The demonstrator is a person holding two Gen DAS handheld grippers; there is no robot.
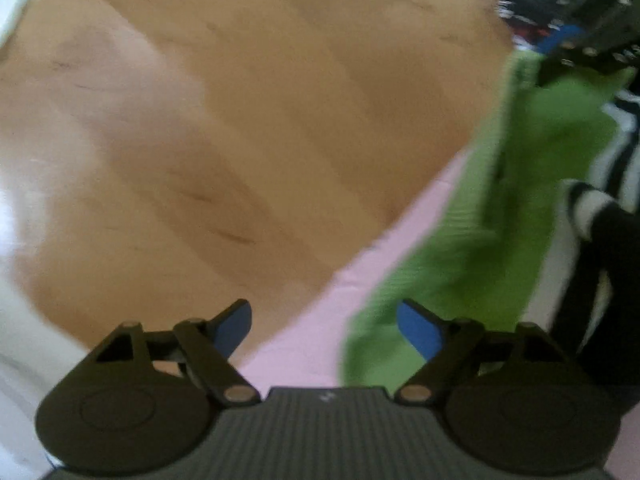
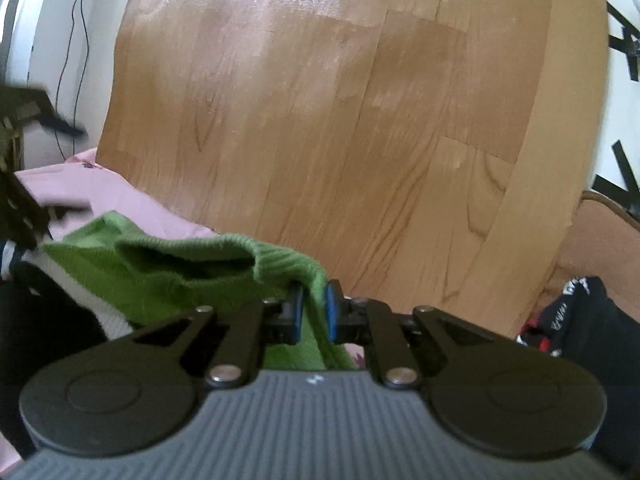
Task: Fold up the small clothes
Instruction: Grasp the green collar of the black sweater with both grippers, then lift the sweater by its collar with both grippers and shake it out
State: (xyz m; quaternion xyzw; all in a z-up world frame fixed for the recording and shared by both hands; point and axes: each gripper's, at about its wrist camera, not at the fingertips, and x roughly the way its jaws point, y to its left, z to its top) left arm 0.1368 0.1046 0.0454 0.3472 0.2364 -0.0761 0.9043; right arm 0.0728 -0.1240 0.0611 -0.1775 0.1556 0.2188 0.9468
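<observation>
Clamped on the ribbed green garment (image 2: 224, 264), my right gripper (image 2: 314, 312) pinches its knit edge. My left gripper (image 1: 324, 330) gapes wide, empty, beside that garment over pink cloth (image 1: 320, 340).

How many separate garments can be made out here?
4: green knit pinched in the right gripper; pink cloth beneath; striped piece beside it; dark garment at right. More may be hidden.

The knit garment (image 2: 192, 268) lies on a spread cloth (image 2: 120, 200) on the worktop (image 2: 320, 120), its rim between the fingers of the right hand-held gripper (image 2: 314, 312). Left of that gripper sits a striped piece (image 1: 616, 148); to its right, what seems a bundled garment (image 2: 580, 312). The left hand-held gripper (image 1: 324, 328) hangs spread over the cloth's edge.
</observation>
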